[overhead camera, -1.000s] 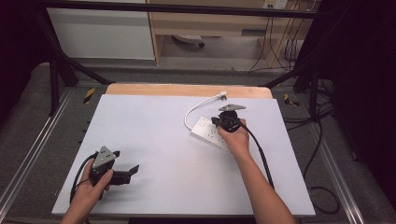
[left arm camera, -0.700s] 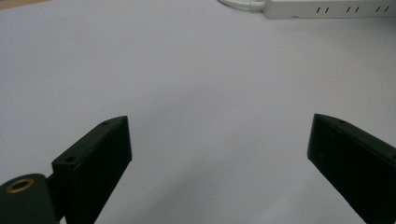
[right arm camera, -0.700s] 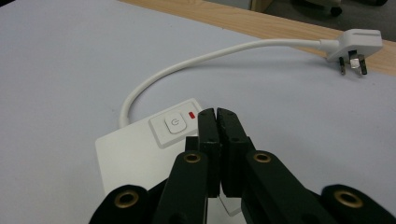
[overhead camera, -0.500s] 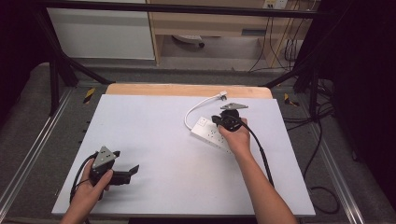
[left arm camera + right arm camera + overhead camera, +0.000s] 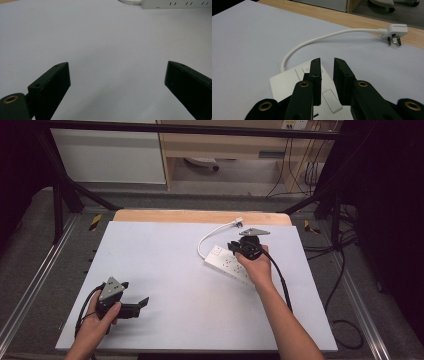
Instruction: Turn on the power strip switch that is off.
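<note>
White table fills the scene, with a white power strip toward its far right. My right gripper hovers over the strip's switch end, fingers nearly together, holding nothing. My left gripper rests near-left, fingers wide apart.

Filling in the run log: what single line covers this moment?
right gripper: nearly shut, nothing held, over power strip button end | left gripper: open, idle | plug: unplugged, table edge
</note>
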Available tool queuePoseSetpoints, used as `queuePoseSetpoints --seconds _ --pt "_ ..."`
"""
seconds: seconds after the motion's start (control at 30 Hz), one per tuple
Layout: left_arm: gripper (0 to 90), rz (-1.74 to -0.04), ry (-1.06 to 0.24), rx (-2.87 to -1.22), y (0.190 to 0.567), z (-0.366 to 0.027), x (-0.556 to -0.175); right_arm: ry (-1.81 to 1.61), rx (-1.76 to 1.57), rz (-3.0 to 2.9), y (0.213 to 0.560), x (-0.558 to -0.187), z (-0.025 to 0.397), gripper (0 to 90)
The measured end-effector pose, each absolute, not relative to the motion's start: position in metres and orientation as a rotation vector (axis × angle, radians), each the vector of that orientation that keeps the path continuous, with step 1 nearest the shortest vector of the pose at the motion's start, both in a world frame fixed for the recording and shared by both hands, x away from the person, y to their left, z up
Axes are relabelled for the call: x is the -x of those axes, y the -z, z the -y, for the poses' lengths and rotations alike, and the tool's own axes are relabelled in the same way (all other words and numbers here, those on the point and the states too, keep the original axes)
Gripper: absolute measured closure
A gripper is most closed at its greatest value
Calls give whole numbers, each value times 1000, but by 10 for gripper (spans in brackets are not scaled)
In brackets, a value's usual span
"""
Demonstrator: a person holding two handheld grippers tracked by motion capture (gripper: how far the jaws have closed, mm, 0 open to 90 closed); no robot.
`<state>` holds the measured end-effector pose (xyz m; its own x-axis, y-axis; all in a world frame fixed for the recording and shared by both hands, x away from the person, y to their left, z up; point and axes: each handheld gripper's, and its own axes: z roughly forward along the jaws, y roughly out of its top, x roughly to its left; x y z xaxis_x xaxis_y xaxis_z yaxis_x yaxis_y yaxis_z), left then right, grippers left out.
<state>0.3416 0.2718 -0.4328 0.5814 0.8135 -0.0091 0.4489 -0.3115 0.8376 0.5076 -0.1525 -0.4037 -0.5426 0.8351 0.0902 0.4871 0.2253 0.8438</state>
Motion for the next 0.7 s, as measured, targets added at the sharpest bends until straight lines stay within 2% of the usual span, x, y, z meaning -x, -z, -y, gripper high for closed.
queuePoseSetpoints --seconds 0.2,0.23,0.27,0.3,0.4,0.43,0.47,0.5,0.57,0.63,0.7 --pt "66 -1010 -536 -1956 433 -272 -341 -1252 -1225 -2118 400 -506 155 688" --pt "65 -1010 -536 -1957 433 -272 -341 -1256 -1228 -2116 399 -506 156 643" --pt "65 -1011 -536 -1957 433 -272 -341 -1256 -1228 -2116 399 -506 156 643" --pt "66 -1011 -537 -1957 433 -272 -341 -1260 -1234 -2111 398 -505 157 591" --pt "66 -1011 -537 -1957 433 -272 -341 -1268 -1240 -2104 396 -505 158 545" --pt "66 -1011 -537 -1957 433 -272 -341 -1268 -1240 -2104 396 -505 159 508" --pt "65 -1011 -537 -1958 433 -272 -342 -1279 -1253 -2102 394 -505 160 426" --pt "65 -1010 -537 -1958 433 -272 -342 -1279 -1253 -2102 394 -505 160 426" --pt "66 -1012 -536 -1954 433 -272 -341 -1274 -1263 -2108 393 -506 161 359" --pt "65 -1011 -536 -1955 432 -272 -341 -1247 -1272 -2113 392 -505 163 239" --pt "65 -1011 -537 -1957 433 -272 -341 -1246 -1271 -2113 392 -505 164 222"
